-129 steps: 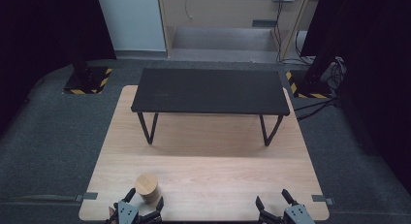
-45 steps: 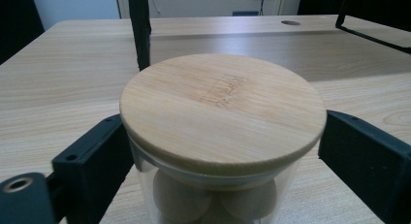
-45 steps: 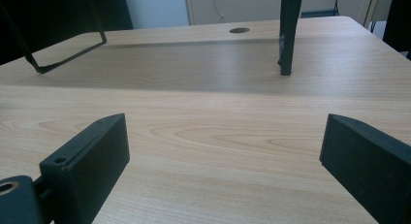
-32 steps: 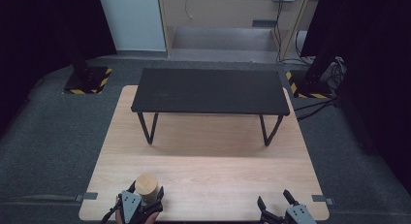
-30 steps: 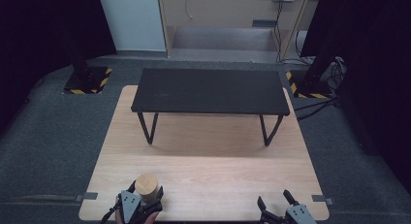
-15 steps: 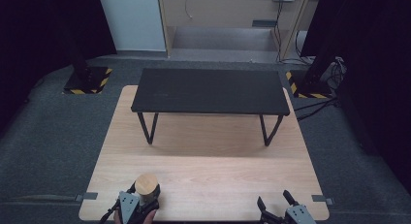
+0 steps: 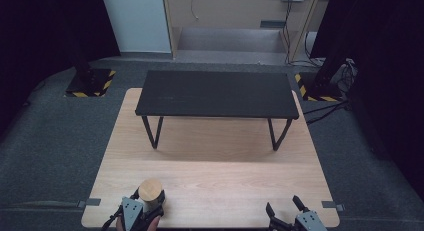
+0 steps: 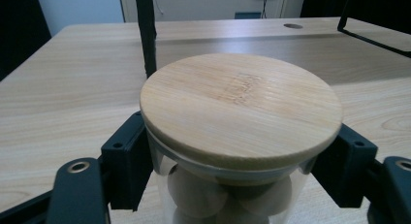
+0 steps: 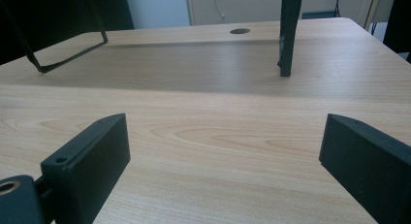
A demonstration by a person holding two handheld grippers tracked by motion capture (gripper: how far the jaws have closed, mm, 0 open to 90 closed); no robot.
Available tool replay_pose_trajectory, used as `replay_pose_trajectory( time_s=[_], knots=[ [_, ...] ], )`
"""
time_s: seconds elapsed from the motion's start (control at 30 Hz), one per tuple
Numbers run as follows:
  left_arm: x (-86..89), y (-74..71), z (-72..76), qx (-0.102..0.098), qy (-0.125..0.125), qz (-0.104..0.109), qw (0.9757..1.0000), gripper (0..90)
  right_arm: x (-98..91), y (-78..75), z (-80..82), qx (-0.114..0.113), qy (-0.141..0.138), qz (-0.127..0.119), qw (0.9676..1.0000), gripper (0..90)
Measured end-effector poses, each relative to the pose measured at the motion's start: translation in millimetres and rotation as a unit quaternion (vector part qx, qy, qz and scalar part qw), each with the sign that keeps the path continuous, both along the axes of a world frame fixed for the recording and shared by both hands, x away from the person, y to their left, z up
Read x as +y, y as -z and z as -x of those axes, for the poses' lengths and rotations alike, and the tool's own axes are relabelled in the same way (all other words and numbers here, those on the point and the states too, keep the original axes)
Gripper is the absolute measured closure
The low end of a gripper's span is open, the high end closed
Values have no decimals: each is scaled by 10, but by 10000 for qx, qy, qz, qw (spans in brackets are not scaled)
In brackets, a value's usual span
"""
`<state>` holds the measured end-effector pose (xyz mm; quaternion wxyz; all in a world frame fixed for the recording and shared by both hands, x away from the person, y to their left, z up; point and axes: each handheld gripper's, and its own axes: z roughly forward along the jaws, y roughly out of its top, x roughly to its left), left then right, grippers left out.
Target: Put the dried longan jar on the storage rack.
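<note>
The left gripper [image 7: 141, 209] sits at the near left edge of the light wooden table [image 7: 215, 161], and its two black jaws are clamped on a glass jar [image 7: 151, 193]; the left gripper view shows a pad pressed against each side of the glass just under the round bamboo lid [image 8: 241, 107], the jaws having just drawn in around it; through the clear wall below the lid pale round pieces [image 8: 198, 192] can be made out, though so little of them shows that what they are cannot be told; the jar stands upright with its lid level, near the front edge and left of the middle, though its base is hidden, so whether it rests on the wood I cannot say for certain; the right gripper [image 7: 286, 208] is at the near right edge, well apart from the jar, its jaws spread wide with bare tabletop between them, as the right gripper view makes plain; farther back a low black bench [image 7: 216, 93] stands across the table on thin bent metal legs, one leg [image 8: 146, 32] rising just behind the jar in the left gripper view; grey carpet [image 7: 55, 141] surrounds the table on all sides.
</note>
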<state>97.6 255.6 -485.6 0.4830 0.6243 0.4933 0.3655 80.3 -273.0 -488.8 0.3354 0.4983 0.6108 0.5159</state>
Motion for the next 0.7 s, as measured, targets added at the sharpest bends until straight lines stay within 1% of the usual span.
replay_pose_trajectory(
  time_s=[0.07, 0.13, 0.17, 0.3, 0.33, 0.37, 0.5, 0.53, 0.57, 0.6, 0.63, 0.67, 0.7],
  knots=[
    [5, -28, -5, 7, 20, -10, 10000, 245, 0, 0, -3, 3, -8, -1, 10000, 44],
    [18, -120, -25, 38, 64, -82, 9999, 245, 0, 2, -6, -1, -14, 11, 10000, 44],
    [18, -120, -25, 38, 64, -82, 9999, 245, 0, 2, -6, -1, -14, 11, 10000, 44],
    [43, -218, -56, 25, 99, -82, 9999, 245, 5, 4, -12, 0, -18, -1, 10000, 44],
    [53, -270, -78, 29, 119, -85, 9999, 245, 6, 3, -14, -1, -21, -3, 10000, 44],
    [53, -270, -78, 29, 119, -85, 9999, 245, 7, 3, -16, -3, -25, -3, 10000, 44],
    [89, -360, -132, 22, 189, -44, 9998, 245, 13, -3, -26, 0, -39, 2, 10000, 45],
    [95, -384, -145, 17, 198, -36, 9998, 245, 14, -4, -30, -5, -47, 11, 10000, 45],
    [107, -437, -172, 1, 221, -25, 9998, 245, 19, -10, -38, -4, -59, 11, 10000, 45],
    [107, -437, -172, 1, 221, -25, 9998, 245, 22, -13, -42, -6, -64, 13, 10000, 45],
    [113, -498, -203, -17, 239, -37, 9997, 245, 25, -16, -45, -9, -67, 20, 10000, 45],
    [113, -498, -203, -17, 239, -37, 9997, 245, 25, -16, -45, -9, -67, 20, 10000, 45],
    [121, -532, -221, -19, 254, -34, 9997, 245, 27, -17, -49, -18, -71, 23, 10000, 45]
  ],
)
